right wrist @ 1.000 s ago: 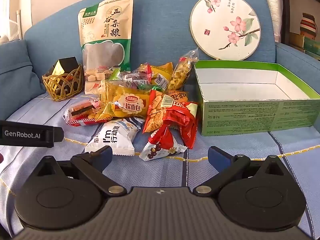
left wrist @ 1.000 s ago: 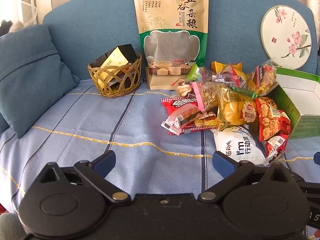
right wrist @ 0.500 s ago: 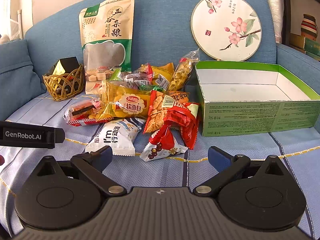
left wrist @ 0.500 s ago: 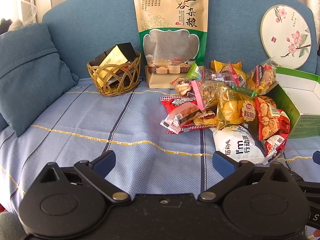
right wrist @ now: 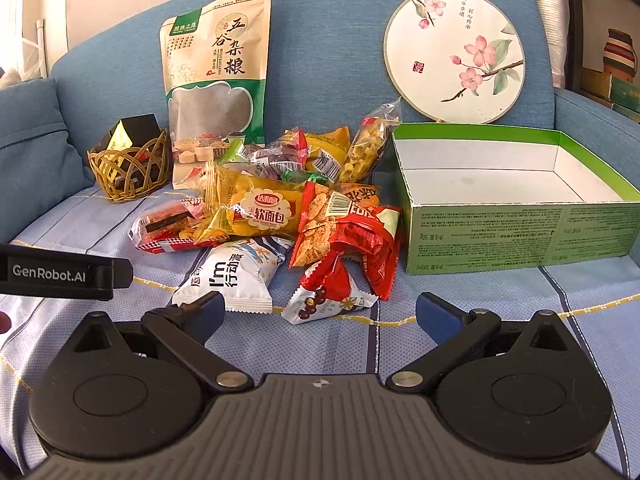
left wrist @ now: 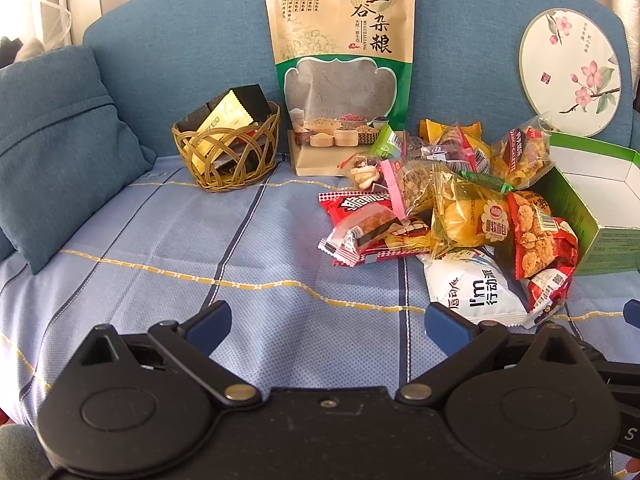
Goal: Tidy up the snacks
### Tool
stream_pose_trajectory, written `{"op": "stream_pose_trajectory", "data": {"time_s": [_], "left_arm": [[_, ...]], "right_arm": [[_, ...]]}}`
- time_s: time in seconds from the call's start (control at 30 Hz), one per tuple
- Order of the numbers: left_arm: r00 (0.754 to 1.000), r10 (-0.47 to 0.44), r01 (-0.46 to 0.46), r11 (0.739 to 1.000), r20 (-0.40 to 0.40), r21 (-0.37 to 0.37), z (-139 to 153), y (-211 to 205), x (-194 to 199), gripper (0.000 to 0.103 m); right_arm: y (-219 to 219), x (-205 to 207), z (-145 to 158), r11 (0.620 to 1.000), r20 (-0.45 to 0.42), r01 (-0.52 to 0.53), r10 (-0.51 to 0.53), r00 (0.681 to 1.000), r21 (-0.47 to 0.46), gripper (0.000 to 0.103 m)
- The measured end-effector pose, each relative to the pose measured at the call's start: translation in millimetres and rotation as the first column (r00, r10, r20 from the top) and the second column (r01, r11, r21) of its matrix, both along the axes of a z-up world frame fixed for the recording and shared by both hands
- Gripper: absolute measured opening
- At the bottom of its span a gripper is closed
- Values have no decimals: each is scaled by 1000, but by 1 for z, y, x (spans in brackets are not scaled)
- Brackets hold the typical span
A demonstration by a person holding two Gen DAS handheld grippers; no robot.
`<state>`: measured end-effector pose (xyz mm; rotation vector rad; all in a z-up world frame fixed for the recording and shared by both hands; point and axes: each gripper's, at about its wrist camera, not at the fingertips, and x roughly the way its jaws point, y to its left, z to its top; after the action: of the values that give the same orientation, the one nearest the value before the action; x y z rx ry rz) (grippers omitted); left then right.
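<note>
While both claws wait low over the front edge of the sofa seat (left wrist: 168, 240), nothing is in them. The left gripper (left wrist: 326, 322) has its two blue fingers spread wide, and so does the right gripper (right wrist: 318, 314). A pile of snacks (right wrist: 288, 216) sits in the middle of the seat, toward the back. A white packet (right wrist: 234, 272) and a small chocolate packet (right wrist: 326, 298) lie at the front of the pile, near the right gripper's fingers. A yellow bread packet (right wrist: 260, 214) and a red snack bag (right wrist: 344, 232) lie on the pile behind them. The green box (right wrist: 520, 232) stands open just beside the pile, near the right side of the seat. A big grain bag (left wrist: 340, 68) leans on the sofa back, and a woven basket (left wrist: 228, 152) sits beside it, near the blue pillow (left wrist: 56, 152). A round fan (right wrist: 454, 54) leans behind the box.
</note>
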<state>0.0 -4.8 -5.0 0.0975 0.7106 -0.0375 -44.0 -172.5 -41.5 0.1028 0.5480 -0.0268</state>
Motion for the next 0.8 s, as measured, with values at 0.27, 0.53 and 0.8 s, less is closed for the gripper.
{"op": "stream_pose_trajectory", "data": {"time_s": [0.27,0.53,0.8], "left_arm": [[1000,-1,1,1000,-1,2,0,-2,0,103],[1000,-1,1,1000,-2,2,0,-2,0,103],[998,-56,56,998,6,-42,2,3,-1,103]], "right_arm": [[0,0,0,1000,0,1,-1,1000,2,103],[-1,0,0,1000,5,4,-4,1000,-1,103],[-3,3,-1,1000,-7,-14,14,1000,8,103]]}}
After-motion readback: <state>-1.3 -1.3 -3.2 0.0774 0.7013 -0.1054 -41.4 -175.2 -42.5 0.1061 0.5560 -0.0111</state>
